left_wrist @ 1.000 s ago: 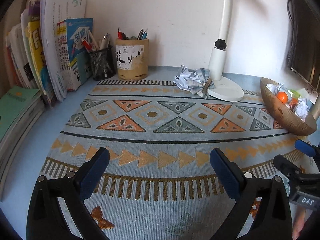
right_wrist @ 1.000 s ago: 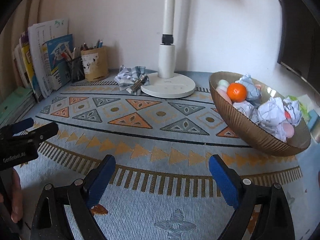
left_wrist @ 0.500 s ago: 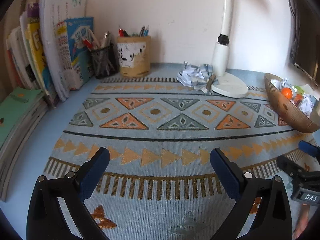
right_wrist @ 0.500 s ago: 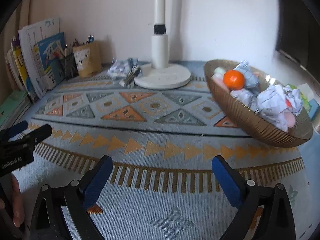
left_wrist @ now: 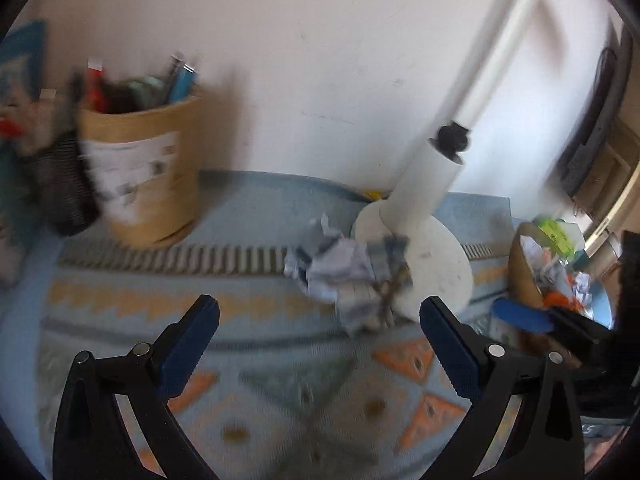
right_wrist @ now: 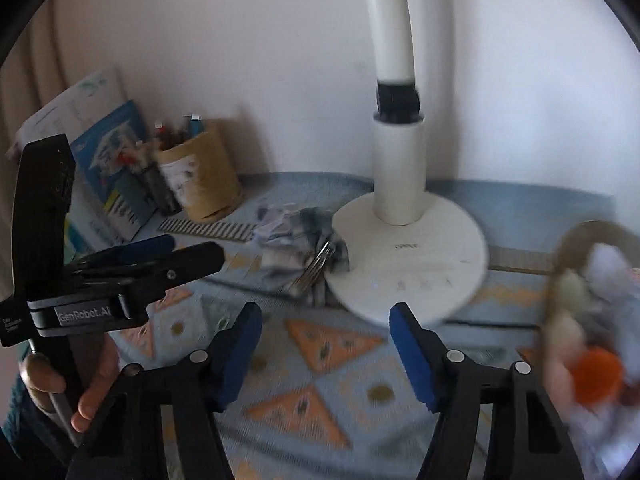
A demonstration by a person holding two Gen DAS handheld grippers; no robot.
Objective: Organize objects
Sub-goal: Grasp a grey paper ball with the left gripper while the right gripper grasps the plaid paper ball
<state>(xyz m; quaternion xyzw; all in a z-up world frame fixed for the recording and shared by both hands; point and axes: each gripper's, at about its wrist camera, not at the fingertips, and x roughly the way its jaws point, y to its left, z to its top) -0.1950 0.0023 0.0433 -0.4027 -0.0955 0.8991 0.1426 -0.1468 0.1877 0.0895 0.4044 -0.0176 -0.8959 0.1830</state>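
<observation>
In the left wrist view we see our left claw (left_wrist: 318, 322) at the bottom of the frame with its blue pads spread wide apart and nothing between them. Just above the gap, a little right of centre, lies the crumpled paper (left_wrist: 338, 268), a blurred grey-white wad resting on the patterned mat (left_wrist: 280, 396) and touching the round white base of the desk lamp (left_wrist: 432, 264). At the left stands a tan pen holder (left_wrist: 140, 176) full of pens, with a dark mesh cup (left_wrist: 64, 188) beside it. At the right edge a brown bowl (left_wrist: 522, 268) holds more paper balls and something orange, and the tip of the other claw pokes in just below it.

In the right wrist view our right claw (right_wrist: 326, 332) sits at lower centre. Its jaws have just been closing, yet they stand partly apart and nothing is between them; only the mat shows in the gap. The crumpled paper (right_wrist: 298, 236) lies above and slightly left of that gap, against the left rim of the lamp base (right_wrist: 408, 264), with a thin metallic item resting across it that we cannot identify. The left claw (right_wrist: 180, 252) reaches in from the left edge, gripped by a hand (right_wrist: 60, 384) in the lower left corner. Books (right_wrist: 108, 168) lean on the wall in the upper left, next to the pen holder (right_wrist: 204, 176). The bowl (right_wrist: 580, 240) is a blur at the right edge, holding an orange ball (right_wrist: 598, 374) among pale paper. The blue worktop (right_wrist: 520, 200) shows behind the lamp.
</observation>
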